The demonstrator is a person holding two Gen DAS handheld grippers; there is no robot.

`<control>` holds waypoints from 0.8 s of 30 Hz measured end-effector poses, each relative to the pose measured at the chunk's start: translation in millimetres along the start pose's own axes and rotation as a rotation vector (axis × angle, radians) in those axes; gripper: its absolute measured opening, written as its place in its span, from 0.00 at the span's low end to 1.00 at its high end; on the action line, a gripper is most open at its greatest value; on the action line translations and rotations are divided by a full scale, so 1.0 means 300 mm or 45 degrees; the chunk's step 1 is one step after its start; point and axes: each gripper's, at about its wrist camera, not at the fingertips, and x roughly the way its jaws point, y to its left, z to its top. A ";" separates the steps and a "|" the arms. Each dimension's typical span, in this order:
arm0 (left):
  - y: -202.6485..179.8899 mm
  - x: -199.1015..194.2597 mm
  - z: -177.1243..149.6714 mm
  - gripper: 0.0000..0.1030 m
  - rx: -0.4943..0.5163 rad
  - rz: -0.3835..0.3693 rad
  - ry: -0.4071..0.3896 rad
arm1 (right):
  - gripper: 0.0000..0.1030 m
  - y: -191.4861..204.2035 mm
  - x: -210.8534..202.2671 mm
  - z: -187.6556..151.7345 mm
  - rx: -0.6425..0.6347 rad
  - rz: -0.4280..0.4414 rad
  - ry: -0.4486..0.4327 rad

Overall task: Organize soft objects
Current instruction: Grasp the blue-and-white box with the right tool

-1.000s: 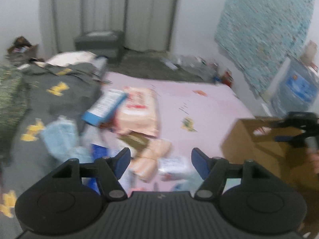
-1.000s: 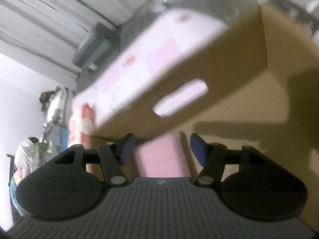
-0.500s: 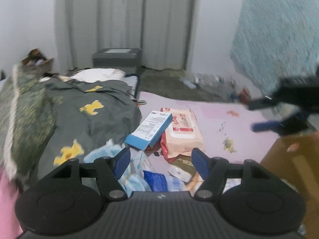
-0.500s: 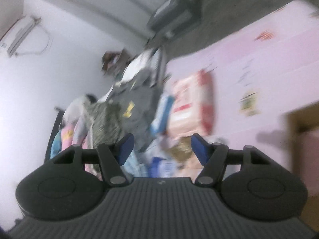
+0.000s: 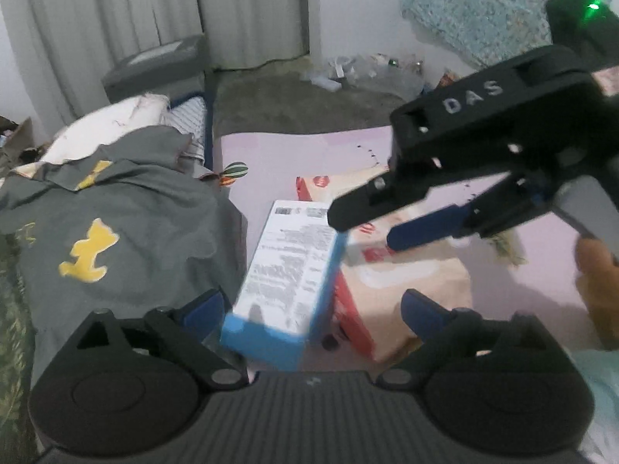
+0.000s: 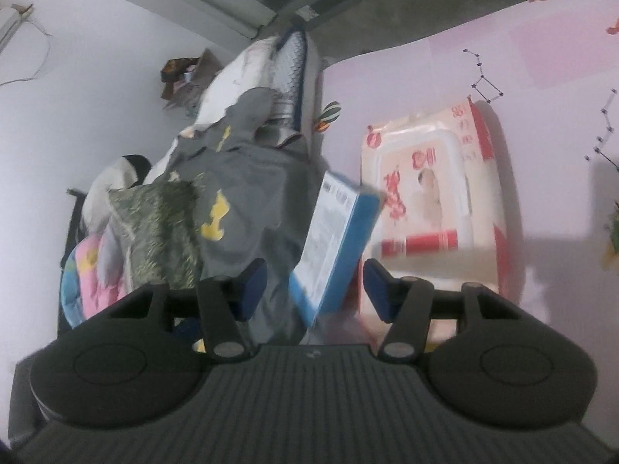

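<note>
Hovering with both tongs, left [image 5: 311, 307] just spread wide, right [image 6: 311, 286] narrowing, both empty; blue box [image 5: 286, 274] and wipes pack [image 6: 433, 208] unsorted on pink mat [image 5: 309, 154].

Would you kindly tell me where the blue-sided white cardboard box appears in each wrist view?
Left wrist: blue-sided white cardboard box at centre-bottom, between the open fingers.
Right wrist: the box at centre, tilted, just above the fingers.
Shared landmark: pink-and-red wipes pack, right of the box.
</note>
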 end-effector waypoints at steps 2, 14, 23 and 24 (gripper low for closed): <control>0.017 0.044 0.019 0.96 0.019 -0.035 0.024 | 0.52 -0.016 0.043 0.023 0.018 0.000 0.016; 0.068 0.226 0.067 0.96 0.040 -0.168 0.179 | 0.46 -0.105 0.123 0.087 0.068 0.062 0.087; 0.100 0.211 0.086 0.56 -0.061 -0.168 0.128 | 0.34 -0.092 0.174 0.088 0.038 0.069 0.127; 0.095 0.206 0.083 0.51 -0.056 -0.161 0.121 | 0.34 -0.087 0.181 0.086 0.029 0.061 0.126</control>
